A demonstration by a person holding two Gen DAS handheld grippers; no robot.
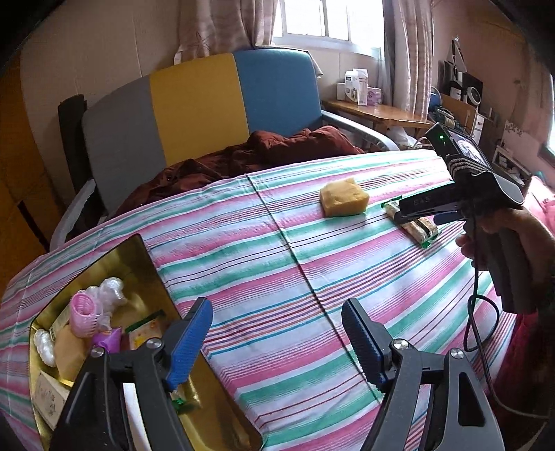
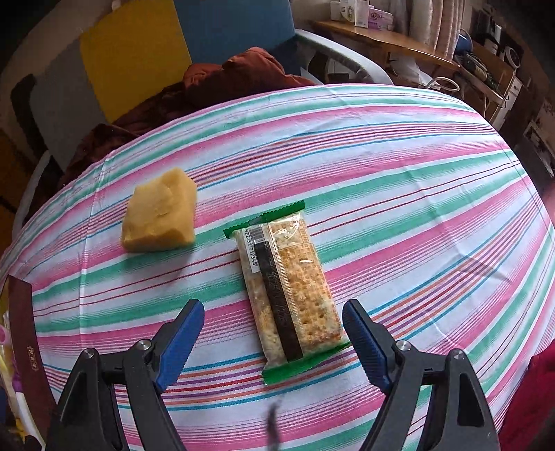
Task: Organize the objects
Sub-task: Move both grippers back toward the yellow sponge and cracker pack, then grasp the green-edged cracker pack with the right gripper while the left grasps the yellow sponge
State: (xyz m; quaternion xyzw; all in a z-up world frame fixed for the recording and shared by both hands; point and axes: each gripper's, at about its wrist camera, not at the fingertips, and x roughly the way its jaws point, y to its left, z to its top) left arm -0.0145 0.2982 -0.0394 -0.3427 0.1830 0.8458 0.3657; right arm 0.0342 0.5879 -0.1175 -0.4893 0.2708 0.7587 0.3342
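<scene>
On a striped cloth [image 2: 399, 180], the right gripper [image 2: 274, 333] hangs spread and empty over a cracker pack [image 2: 288, 295] beside a sponge [image 2: 161, 215]; light, crinkly and breakable, it likely wants a gentle pinch across its long sides, while the left gripper [image 1: 277, 333] gapes empty near the tin [image 1: 114, 263].

Daylight enters a curtained window [image 1: 326, 20] behind a grey, yellow and blue chair [image 1: 194, 100]; a wooden side table [image 1: 378, 112] stands beside it.
</scene>
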